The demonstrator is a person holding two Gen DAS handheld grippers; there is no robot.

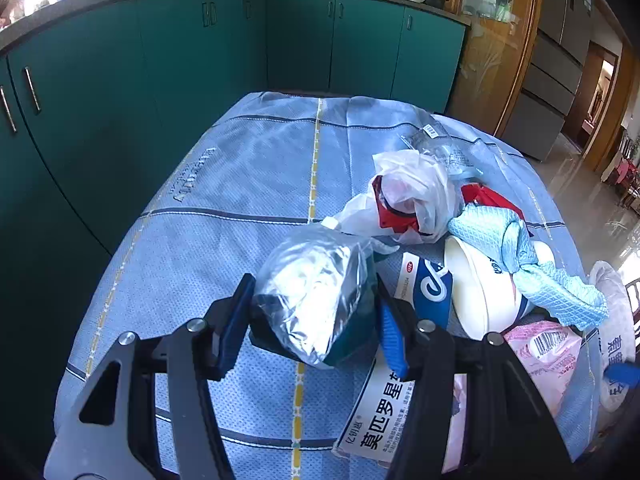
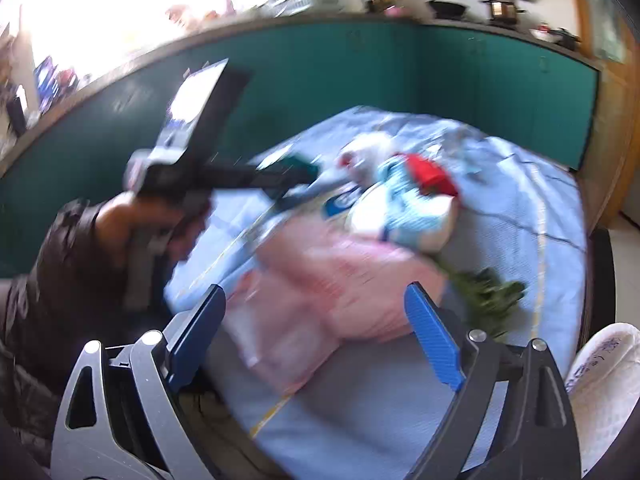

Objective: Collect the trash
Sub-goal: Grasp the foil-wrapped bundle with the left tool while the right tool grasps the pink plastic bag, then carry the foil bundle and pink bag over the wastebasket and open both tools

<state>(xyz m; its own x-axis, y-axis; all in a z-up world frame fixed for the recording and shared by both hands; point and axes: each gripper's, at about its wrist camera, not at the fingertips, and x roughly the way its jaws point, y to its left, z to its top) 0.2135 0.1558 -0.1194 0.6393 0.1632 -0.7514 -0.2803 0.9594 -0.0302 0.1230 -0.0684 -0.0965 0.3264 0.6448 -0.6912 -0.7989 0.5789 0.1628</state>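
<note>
My left gripper (image 1: 314,322) is shut on a crumpled silver foil bag (image 1: 316,284) with a green underside, just above the blue checked tablecloth (image 1: 240,200). Right of it lie a medicine box (image 1: 384,420), a white tub (image 1: 476,292) under a light-blue cloth (image 1: 520,256), and a white plastic bag with red inside (image 1: 408,196). A pink packet (image 1: 548,348) lies at the right. The right wrist view is blurred. My right gripper (image 2: 314,292) stands open over the pink packet (image 2: 340,292), with its pads clear of it. The left gripper (image 2: 288,178) and the hand holding it show at the left.
Teal cabinets (image 1: 160,60) run behind the table, with pots on the counter. A clear wrapper (image 1: 436,140) lies at the far side. Green leafy scraps (image 2: 488,292) lie near the right edge. A white printed bag (image 2: 604,380) hangs off the table's right side.
</note>
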